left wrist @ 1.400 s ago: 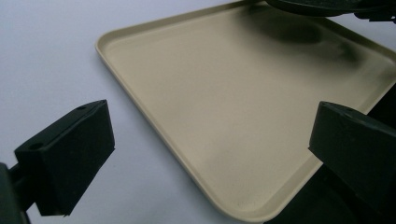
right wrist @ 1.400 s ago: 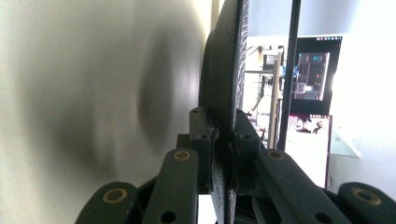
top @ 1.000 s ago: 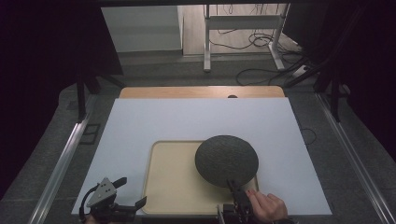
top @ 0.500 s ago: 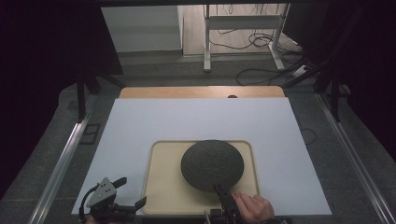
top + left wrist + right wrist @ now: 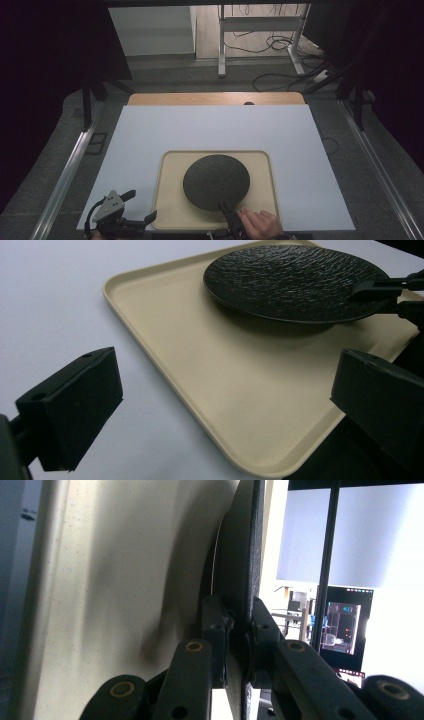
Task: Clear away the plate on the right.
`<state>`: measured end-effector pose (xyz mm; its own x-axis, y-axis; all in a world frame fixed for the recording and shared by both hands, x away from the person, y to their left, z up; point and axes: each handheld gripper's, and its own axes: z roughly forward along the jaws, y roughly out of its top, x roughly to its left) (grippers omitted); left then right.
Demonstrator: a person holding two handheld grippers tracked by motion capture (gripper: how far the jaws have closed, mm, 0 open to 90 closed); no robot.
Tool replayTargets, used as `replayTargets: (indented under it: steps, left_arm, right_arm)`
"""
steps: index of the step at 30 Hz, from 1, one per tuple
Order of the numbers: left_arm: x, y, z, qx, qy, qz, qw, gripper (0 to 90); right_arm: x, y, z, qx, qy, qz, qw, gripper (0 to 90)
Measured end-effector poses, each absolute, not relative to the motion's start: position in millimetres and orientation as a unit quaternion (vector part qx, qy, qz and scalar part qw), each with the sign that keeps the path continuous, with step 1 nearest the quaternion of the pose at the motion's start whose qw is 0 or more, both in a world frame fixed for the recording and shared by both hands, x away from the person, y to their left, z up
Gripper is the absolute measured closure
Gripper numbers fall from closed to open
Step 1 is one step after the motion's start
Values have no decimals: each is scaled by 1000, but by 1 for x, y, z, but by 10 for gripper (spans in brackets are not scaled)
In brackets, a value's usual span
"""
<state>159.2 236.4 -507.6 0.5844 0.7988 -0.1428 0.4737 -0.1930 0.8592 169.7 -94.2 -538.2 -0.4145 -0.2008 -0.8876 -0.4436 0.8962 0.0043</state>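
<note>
A round black plate (image 5: 216, 181) with a rough surface hangs low over the middle of a beige tray (image 5: 167, 210) on the white tabletop. My right gripper (image 5: 227, 210) is shut on the plate's near rim; in the right gripper view the pads (image 5: 215, 625) pinch the plate's edge (image 5: 250, 545). In the left gripper view the plate (image 5: 295, 280) casts a shadow on the tray (image 5: 200, 365), and I cannot tell if its far side touches. My left gripper (image 5: 141, 204) stands open and holds nothing beside the tray's front left corner.
The white board (image 5: 215, 130) covers the table, with a wooden strip (image 5: 215, 98) at its far edge. Metal rails (image 5: 65, 175) run along both sides. Cables (image 5: 280, 45) and desk legs (image 5: 221, 40) are on the floor behind.
The right gripper has carried the plate leftward, from overhanging the tray's right side to over its middle, and a little lower. The left gripper has stayed put.
</note>
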Motion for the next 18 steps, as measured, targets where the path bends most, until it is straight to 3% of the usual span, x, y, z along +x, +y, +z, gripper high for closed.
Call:
replayTargets:
  steps: [6, 18]
  left_arm:
    - [159, 236, -508, 755, 421, 171, 472, 0]
    - [159, 235, -508, 757, 420, 171, 471, 0]
  right_arm:
    - [169, -94, -543, -190, 845, 126, 484, 856]
    - [165, -93, -552, -193, 843, 105, 492, 826]
